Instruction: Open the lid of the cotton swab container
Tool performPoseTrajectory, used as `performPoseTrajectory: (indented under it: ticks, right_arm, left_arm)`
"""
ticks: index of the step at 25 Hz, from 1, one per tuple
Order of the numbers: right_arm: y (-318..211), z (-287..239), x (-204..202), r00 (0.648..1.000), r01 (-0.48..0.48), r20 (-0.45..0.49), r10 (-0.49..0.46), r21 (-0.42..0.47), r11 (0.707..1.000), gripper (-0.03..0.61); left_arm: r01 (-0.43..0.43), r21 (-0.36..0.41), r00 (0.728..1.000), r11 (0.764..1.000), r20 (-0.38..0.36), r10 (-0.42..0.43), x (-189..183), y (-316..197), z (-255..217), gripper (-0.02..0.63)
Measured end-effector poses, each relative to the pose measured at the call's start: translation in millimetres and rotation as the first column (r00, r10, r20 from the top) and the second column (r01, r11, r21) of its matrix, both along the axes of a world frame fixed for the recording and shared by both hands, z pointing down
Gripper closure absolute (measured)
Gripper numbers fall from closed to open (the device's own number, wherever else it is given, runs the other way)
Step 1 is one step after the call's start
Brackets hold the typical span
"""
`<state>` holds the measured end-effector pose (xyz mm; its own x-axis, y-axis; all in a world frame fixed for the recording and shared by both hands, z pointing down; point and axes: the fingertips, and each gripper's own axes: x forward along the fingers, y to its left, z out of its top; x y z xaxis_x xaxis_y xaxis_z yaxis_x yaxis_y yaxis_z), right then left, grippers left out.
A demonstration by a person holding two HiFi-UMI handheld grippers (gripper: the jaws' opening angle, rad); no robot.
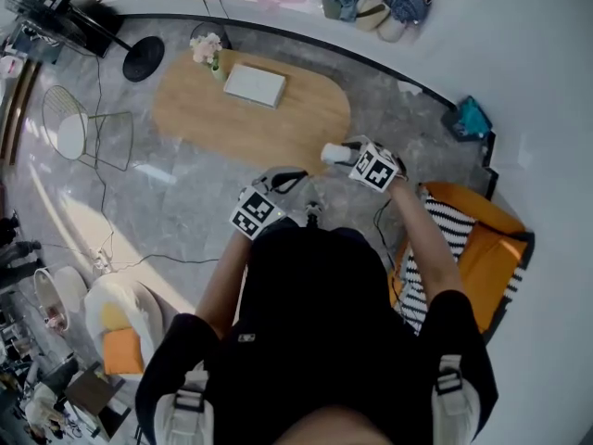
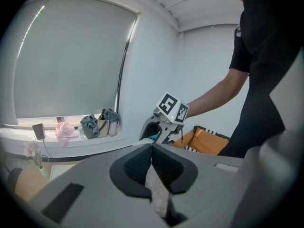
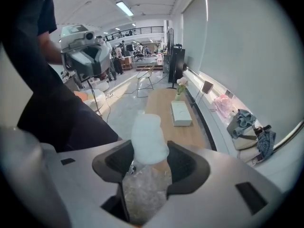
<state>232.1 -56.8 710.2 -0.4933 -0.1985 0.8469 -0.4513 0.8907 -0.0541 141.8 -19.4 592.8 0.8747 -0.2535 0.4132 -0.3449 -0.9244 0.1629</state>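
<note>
White container [image 3: 148,137] in down-angled R gripper [image 3: 149,152]

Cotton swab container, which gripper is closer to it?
Right. The right gripper is shut on the container; the left gripper, jaws shut, sits apart from it.

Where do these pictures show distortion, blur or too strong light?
Left gripper view and right gripper view: fisheye bending, dark borders. Right gripper view: the white container near the lens is soft and washed out. Head view: glare on the floor at left.
</note>
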Motion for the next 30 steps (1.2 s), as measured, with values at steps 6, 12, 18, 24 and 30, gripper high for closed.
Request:
performPoseTrajectory:
  ticks: [6,12,18,24,30]
  right_arm:
    - [17.5,-34.2,-8.3,0.996,0.087,0.029,-0.088,0.037,0.996,0.367]
    - [23.1,-74.5,-21.8,0.988,0.135,0.076,-0.138,0.047,0.99,0.367]
    - [24.7,-108.2,-33.6,0.976,0.19,0.091,-0.196,0.077,0.979,0.367]
    - [31.8,-132.0,-45.4,0.96,0.223,0.153,-0.236,0.097,0.97,0.367]
    - [46.7,-147.7,-58.5,0.937,0.28,0.185,-0.295,0.102,0.954,0.368]
  left_arm:
    - [0.008,0.015,1.0,1.0,0.02,-0.008,-4.8,13.5,-1.6,0.612]
    - [0.022,0.031,0.999,0.999,0.025,-0.023,-13.9,16.7,-8.8,0.611]
    - [0.041,0.043,0.999,0.998,0.013,-0.042,-15.1,11.8,-15.5,0.573]
    - [0.01,0.029,1.0,1.0,0.0,-0.01,-10.8,16.8,-18.8,0.501]
    - [-0.017,0.018,1.0,1.0,0.008,0.017,-8.2,25.7,-16.0,0.405]
